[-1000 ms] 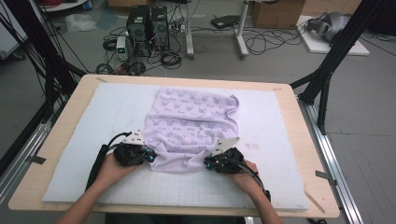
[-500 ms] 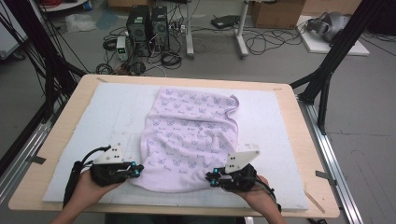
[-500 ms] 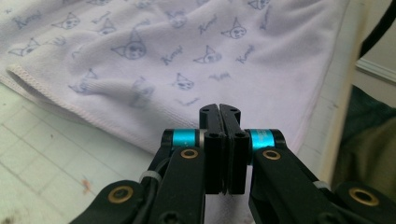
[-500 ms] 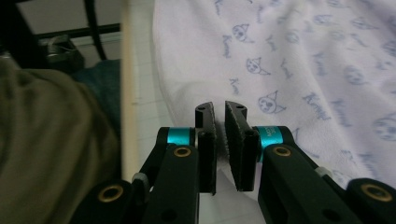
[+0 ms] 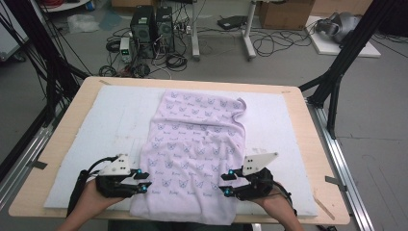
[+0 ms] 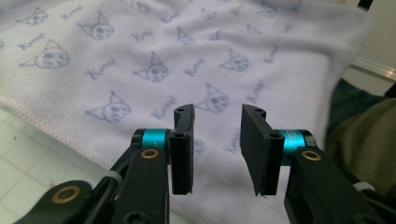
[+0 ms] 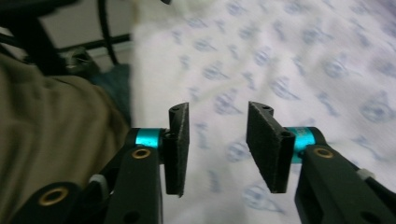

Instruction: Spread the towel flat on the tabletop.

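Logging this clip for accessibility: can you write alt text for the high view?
A pale lilac towel printed with small cat faces lies spread along a white mat on a wooden table, its near edge hanging over the front. A person's hands hold the left gripper and the right gripper at the towel's near corners, jaws open. Computers and cables sit on the floor beyond.

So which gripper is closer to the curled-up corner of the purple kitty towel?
Right. The right gripper sits on the lilac printed towel's side below that curled far corner; the left gripper is diagonally across.
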`<state>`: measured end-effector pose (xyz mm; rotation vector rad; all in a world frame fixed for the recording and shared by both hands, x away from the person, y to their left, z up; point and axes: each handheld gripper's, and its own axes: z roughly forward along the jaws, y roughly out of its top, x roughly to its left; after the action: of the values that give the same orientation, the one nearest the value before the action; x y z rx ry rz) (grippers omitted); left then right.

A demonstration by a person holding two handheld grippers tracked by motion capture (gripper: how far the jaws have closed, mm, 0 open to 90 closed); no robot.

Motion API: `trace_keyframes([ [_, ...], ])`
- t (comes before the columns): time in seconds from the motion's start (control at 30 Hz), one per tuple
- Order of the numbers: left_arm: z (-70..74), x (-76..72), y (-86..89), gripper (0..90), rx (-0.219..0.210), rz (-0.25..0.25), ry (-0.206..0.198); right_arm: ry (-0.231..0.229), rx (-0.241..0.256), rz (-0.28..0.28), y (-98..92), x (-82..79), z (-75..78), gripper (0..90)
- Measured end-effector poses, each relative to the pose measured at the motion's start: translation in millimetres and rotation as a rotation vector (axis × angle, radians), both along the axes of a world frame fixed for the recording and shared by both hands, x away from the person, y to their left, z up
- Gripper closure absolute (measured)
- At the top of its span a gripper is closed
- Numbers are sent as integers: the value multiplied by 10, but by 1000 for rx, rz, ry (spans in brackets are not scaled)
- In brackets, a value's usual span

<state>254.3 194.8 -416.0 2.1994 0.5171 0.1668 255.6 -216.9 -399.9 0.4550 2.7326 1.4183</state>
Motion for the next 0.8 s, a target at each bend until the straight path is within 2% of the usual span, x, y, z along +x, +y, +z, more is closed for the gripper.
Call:
trace_keyframes([
  [0.13, -158, 140, -78, 617, 56, -11, 33, -19, -81, -41, -25, 112, -149, 538],
  [0.17, -210, 163, -93, 618, 74, -13, 41, -16, -88, -47, -36, 122, -165, 535],
  [0.27, -249, 170, -75, 654, 52, 0, 35, -4, -123, -78, -119, 171, -275, 544],
  [0.33, -251, 161, -66, 730, 52, 15, 30, 11, -140, -85, -140, 188, -346, 578],
  [0.37, -250, 157, -64, 773, 50, 19, 33, 14, -165, -86, -127, 184, -384, 610],
  [0.4, -246, 153, -64, 812, 53, 21, 31, 0, -180, -91, -109, 174, -415, 651],
  [0.43, -245, 150, -65, 854, 53, 17, 31, -15, -170, -94, -108, 164, -418, 730],
  [0.47, -244, 140, -65, 863, 56, 21, 24, 7, -169, -85, -105, 171, -408, 829],
  [0.5, -246, 133, -65, 869, 52, 22, 22, 15, -176, -70, -96, 175, -397, 857],
  [0.6, -243, 124, -45, 873, 48, 39, 26, -7, -195, -44, -61, 167, -319, 872],
  [0.7, -254, 125, -24, 874, 33, 56, 32, -35, -136, -41, -32, 177, -151, 874],
  [0.8, -249, 127, -27, 875, 33, 60, 27, -55, -134, -32, 73, 232, -88, 874],
])
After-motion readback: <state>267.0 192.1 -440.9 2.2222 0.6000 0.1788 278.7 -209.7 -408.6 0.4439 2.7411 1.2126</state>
